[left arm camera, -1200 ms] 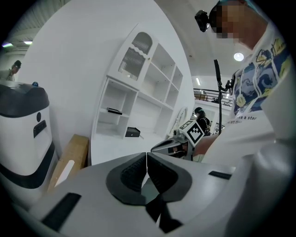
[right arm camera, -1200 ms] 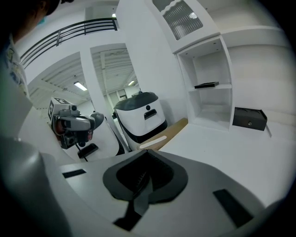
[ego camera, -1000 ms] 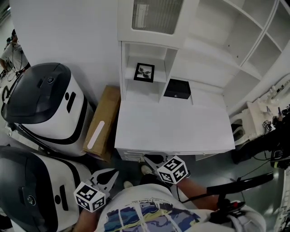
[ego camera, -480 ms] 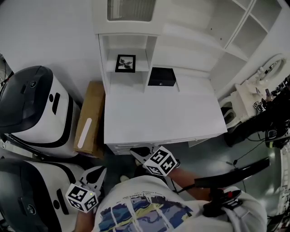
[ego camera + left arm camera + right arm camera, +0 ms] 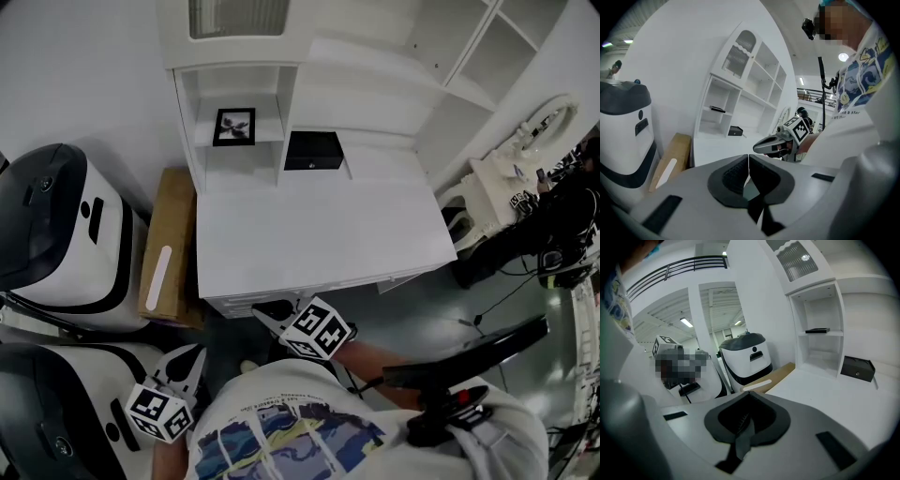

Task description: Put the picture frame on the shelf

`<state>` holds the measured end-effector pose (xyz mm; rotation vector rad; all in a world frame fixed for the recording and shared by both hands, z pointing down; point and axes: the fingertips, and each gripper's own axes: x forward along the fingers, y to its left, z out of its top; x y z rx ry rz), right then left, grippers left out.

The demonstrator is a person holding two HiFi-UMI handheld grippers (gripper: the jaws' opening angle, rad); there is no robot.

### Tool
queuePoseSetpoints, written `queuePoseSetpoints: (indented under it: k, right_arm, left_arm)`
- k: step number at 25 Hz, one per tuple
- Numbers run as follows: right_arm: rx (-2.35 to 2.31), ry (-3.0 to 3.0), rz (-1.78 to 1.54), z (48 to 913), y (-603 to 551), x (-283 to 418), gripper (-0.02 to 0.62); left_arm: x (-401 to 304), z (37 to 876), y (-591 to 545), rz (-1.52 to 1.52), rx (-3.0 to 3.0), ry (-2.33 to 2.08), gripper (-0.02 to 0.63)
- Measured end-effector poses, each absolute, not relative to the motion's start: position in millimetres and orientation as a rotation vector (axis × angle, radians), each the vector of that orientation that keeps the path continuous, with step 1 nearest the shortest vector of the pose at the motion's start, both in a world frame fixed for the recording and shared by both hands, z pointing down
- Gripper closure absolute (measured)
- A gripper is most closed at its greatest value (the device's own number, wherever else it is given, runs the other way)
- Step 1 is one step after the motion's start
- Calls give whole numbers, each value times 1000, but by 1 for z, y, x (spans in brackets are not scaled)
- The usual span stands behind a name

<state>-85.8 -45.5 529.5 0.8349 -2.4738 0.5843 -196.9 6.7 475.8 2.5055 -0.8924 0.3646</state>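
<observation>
Top left of centre in the head view: picture frame [image 5: 233,127] lying face up on the shelf [image 5: 269,137] in the left cubby of the white cabinet [image 5: 234,42], dark border and pale print plainly readable. Seen from the right gripper view, upper right, only as a thin dark slab edge-on [image 5: 817,330]. Likewise a small dark sliver in the left gripper view [image 5: 717,109], no print visible.

Left claw [image 5: 748,157] clenched, pads pressed together, nothing between. Right claw [image 5: 747,394] clenched too, empty. In the head view, both low in the frame, well apart from the shelf: right claw [image 5: 258,310] at the near edge of the worktop [image 5: 309,234], left claw [image 5: 192,354] further down and left. Also caught from the side in the left gripper view: right claw with its marker cube, right of centre.

Black box [image 5: 313,150] at the back of the worktop, just right of the cubby. Cardboard carton [image 5: 167,248] wedged between the worktop's left side and the upper of two white-and-dark machines [image 5: 56,234]. Tangle of dark cables [image 5: 553,253] at the right edge, visible in the head view alone. Between claws and shelf, only the white worktop's breadth.
</observation>
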Motion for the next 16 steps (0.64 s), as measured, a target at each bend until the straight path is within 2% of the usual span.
queuePoseSetpoints:
  k: [16]
  right_arm:
    - [838, -2479, 598, 531, -71, -70, 571]
  left_arm:
    - [-181, 473, -17, 394, 2504, -891, 589]
